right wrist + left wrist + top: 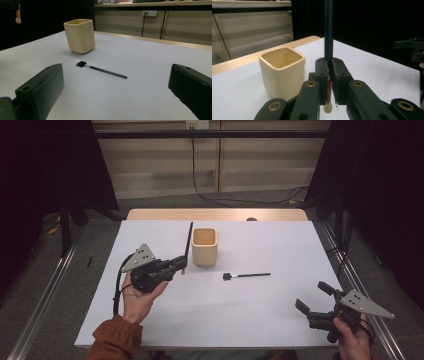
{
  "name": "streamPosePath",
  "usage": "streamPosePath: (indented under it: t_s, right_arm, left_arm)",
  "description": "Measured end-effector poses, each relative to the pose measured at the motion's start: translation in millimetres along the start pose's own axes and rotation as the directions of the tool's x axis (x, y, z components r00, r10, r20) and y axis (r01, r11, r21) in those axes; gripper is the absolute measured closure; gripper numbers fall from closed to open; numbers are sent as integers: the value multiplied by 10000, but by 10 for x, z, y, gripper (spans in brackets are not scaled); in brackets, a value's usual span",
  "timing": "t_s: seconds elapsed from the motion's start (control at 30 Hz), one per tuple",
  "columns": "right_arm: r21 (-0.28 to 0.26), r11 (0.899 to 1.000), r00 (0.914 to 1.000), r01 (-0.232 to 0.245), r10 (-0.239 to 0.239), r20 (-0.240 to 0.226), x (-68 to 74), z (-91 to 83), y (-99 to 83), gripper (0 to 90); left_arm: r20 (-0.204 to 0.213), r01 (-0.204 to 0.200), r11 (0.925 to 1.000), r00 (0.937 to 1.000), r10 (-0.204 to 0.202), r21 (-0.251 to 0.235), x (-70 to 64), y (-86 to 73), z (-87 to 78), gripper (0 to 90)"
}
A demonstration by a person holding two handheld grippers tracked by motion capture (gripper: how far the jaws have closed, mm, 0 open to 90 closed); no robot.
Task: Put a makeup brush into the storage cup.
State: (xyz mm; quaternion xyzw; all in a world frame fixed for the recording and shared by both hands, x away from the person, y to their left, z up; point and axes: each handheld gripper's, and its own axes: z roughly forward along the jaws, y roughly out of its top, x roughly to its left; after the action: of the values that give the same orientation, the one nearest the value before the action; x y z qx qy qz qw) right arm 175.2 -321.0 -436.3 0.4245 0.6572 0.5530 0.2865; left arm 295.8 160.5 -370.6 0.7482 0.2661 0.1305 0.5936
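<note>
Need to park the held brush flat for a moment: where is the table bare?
Bare: the near strip between left gripper and right gripper, and the far right corner beyond the black brush. Crowded: around the cup, where the held brush stands.

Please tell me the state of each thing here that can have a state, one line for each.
Left tool: shut on the long dark-handled brush.
Right tool: open, holding nothing.
Cream square ceramic cup: upright, looks empty.
Small black flat-headed brush: lying flat on the white table, untouched.

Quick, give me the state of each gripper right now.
Left gripper: closed on a dark-handled brush, bristles down, beside the cream cup.
Right gripper: open, holding nothing.
</note>
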Motion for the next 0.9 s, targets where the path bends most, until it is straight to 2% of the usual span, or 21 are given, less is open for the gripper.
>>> streamPosePath:
  t_s: [0.3,0.43,0.47,0.57,0.67,0.77,0.8,0.87,0.9]
  right_arm:
    - [-94,9999,9999,-54,53,-100,11,5,8,0]
    - [-84,10000,9998,45,-47,-198,18,11,12,0]
    - [-87,10000,9998,29,-31,-200,21,15,13,0]
    - [-91,10000,9994,34,-37,-349,34,21,17,0]
    - [-92,9999,9986,81,-86,-515,49,24,17,0]
    - [-81,9999,9976,136,-142,-681,57,52,23,0]
    - [-63,9998,9973,173,-177,-713,58,59,24,0]
    - [-34,9998,9969,183,-185,-768,62,68,25,0]
    - [-30,9996,9956,266,-268,-900,67,88,29,0]
  left_arm:
    - [669,-19,9999,9978,10,140,-122,32,81,843]
    - [1263,-74,9993,9920,28,361,-208,40,174,843]
    - [1263,-74,9993,9920,28,361,-208,40,174,843]
    - [1608,-24,9990,9870,-48,446,-243,33,219,843]
    - [1709,-49,9984,9853,-47,556,-258,23,261,843]
    - [1927,-175,9968,9813,22,776,-299,0,342,843]
    - [2053,-351,9944,9786,141,993,-336,-7,386,843]
    - [2135,-358,9936,9769,121,1075,-351,-14,410,843]
    - [2165,-506,9894,9761,201,1362,-375,-34,459,843]
